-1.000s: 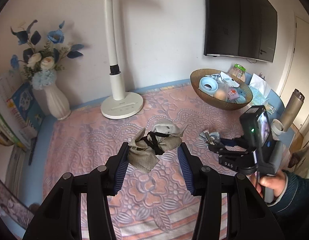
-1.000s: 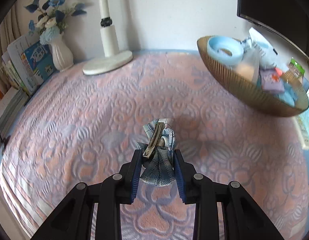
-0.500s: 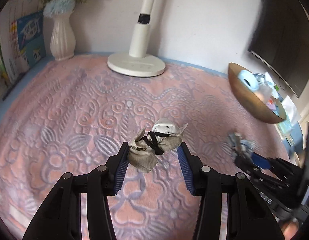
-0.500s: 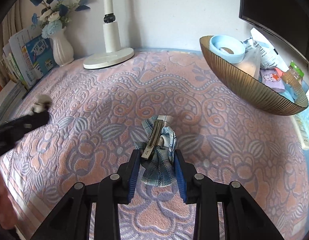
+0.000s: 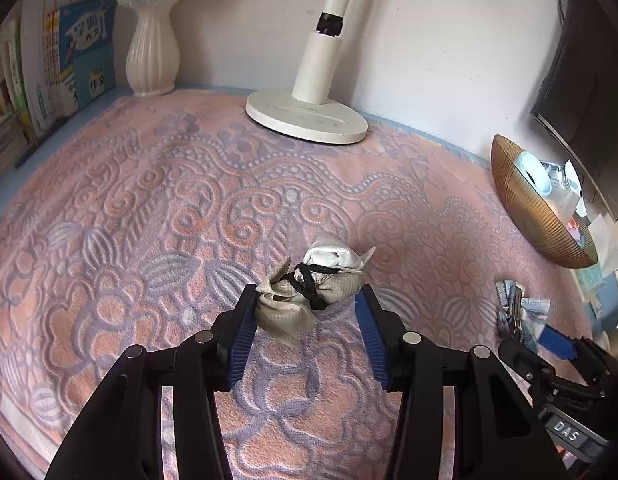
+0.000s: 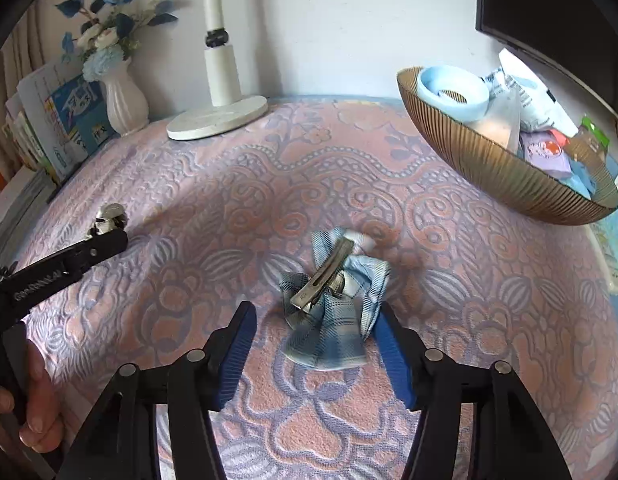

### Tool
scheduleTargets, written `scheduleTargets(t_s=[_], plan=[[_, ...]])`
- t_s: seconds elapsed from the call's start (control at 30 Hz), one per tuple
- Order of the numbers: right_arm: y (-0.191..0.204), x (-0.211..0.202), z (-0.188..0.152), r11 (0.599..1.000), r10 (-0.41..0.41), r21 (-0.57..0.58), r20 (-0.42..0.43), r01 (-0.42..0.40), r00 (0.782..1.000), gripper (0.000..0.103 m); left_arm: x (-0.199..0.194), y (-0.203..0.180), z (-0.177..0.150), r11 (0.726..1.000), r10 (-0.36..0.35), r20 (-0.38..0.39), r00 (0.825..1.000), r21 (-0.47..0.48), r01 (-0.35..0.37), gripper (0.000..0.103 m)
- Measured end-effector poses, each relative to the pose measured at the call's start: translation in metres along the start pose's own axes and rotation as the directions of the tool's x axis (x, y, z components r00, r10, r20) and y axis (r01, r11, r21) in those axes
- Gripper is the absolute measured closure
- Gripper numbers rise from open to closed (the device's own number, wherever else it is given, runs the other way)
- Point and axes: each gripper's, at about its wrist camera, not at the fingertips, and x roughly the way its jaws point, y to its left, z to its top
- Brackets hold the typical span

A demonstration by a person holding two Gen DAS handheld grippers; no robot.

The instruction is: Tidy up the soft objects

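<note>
I am holding my left claw (image 5: pixel 305 336) clamped on the beige bow (image 5: pixel 309 300) over the bedspread (image 5: pixel 149 200). My right claw (image 6: pixel 315 354) has just been opening, freeing the plaid bow (image 6: pixel 333 300) lying between its jaws. Both look light and floppy; the stiff clip (image 6: pixel 323 276) gives the best grip.

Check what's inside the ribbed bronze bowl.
The bowl holds a light-blue ring, white packets and a lilac packet. Anything under them, and the bowl's bottom, is hidden by the wall and the pile.

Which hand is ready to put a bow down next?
Left. The left gripper is clamped on the beige bow. The right gripper has just been opening, and its blue bow already lies loose between the jaws.
</note>
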Motion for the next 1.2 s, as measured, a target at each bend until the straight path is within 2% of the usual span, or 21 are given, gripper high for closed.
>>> scheduleTargets(t_s=[0.07, 0.23, 0.3, 0.37, 0.5, 0.63, 0.8, 0.87, 0.9, 0.93, 0.97, 1.0, 1.03, 1.13, 1.2], plan=[[0.0, -0.003, -0.001, 1.0, 0.002, 0.003, 0.019, -0.002, 1.0, 0.032, 0.002, -0.002, 0.0, 1.0, 0.005, -0.011, 1.0, 0.011, -0.005, 0.057], [-0.005, -0.013, -0.003, 0.999, 0.04, 0.01, 0.047, -0.041, 0.998, 0.032, 0.002, 0.001, 0.0, 1.0, 0.001, -0.011, 1.0, 0.005, -0.001, 0.057], [-0.007, -0.016, -0.003, 0.999, 0.043, 0.021, 0.058, -0.044, 0.997, 0.028, 0.002, 0.0, 0.0, 1.0, -0.005, -0.011, 1.0, 0.011, 0.005, 0.057], [-0.013, -0.018, -0.003, 0.997, 0.065, 0.046, 0.04, -0.067, 0.997, 0.021, 0.002, -0.001, 0.0, 1.0, -0.004, -0.015, 1.0, 0.016, 0.004, 0.057], [-0.034, -0.02, -0.002, 0.981, 0.117, 0.157, -0.016, -0.113, 0.993, 0.019, 0.002, -0.001, 0.0, 1.0, -0.012, -0.015, 1.0, 0.021, 0.012, 0.057], [-0.048, -0.005, 0.005, 0.959, 0.168, 0.249, -0.134, -0.131, 0.977, 0.019, 0.003, -0.002, 0.0, 1.0, -0.013, -0.018, 1.0, 0.028, 0.013, 0.057], [-0.031, 0.003, 0.012, 0.978, 0.098, 0.198, -0.131, -0.071, 0.986, 0.019, 0.005, -0.003, 0.0, 0.999, -0.008, -0.027, 1.0, 0.038, 0.009, 0.057], [-0.022, 0.009, 0.015, 0.985, 0.037, 0.172, -0.116, -0.016, 0.993, 0.02, 0.006, -0.003, 0.0, 0.999, -0.007, -0.03, 1.0, 0.045, 0.009, 0.057], [-0.018, 0.01, 0.016, 0.989, 0.014, 0.148, -0.112, 0.002, 0.994, 0.023, 0.006, -0.004, -0.001, 0.999, -0.005, -0.031, 1.0, 0.048, 0.007, 0.057], [-0.011, 0.012, 0.016, 0.993, -0.028, 0.108, -0.107, 0.04, 0.994, 0.04, 0.006, -0.004, -0.001, 0.999, -0.002, -0.032, 1.0, 0.051, 0.004, 0.057], [-0.004, 0.013, 0.014, 0.996, -0.069, 0.052, -0.098, 0.074, 0.993, 0.046, 0.006, -0.004, -0.001, 0.998, 0.001, -0.033, 0.999, 0.056, 0.0, 0.057], [0.002, 0.011, 0.012, 0.997, -0.074, 0.014, -0.082, 0.075, 0.994, 0.053, 0.005, -0.005, -0.001, 0.998, 0.004, -0.032, 0.999, 0.059, -0.002, 0.057], [0.003, 0.008, 0.011, 0.998, -0.063, -0.004, -0.072, 0.063, 0.995, 0.069, 0.005, -0.006, -0.002, 0.998, 0.005, -0.033, 0.999, 0.066, -0.003, 0.057], [0.006, -0.005, 0.005, 0.997, -0.049, -0.057, -0.053, 0.046, 0.997, 0.071, 0.004, -0.012, -0.003, 0.995, 0.009, -0.038, 0.999, 0.103, -0.005, 0.057], [-0.008, -0.023, 0.007, 1.0, 0.017, -0.019, -0.035, -0.017, 0.999, 0.071, -0.002, -0.021, -0.002, 0.992, -0.019, -0.042, 0.999, 0.127, 0.024, 0.057]])
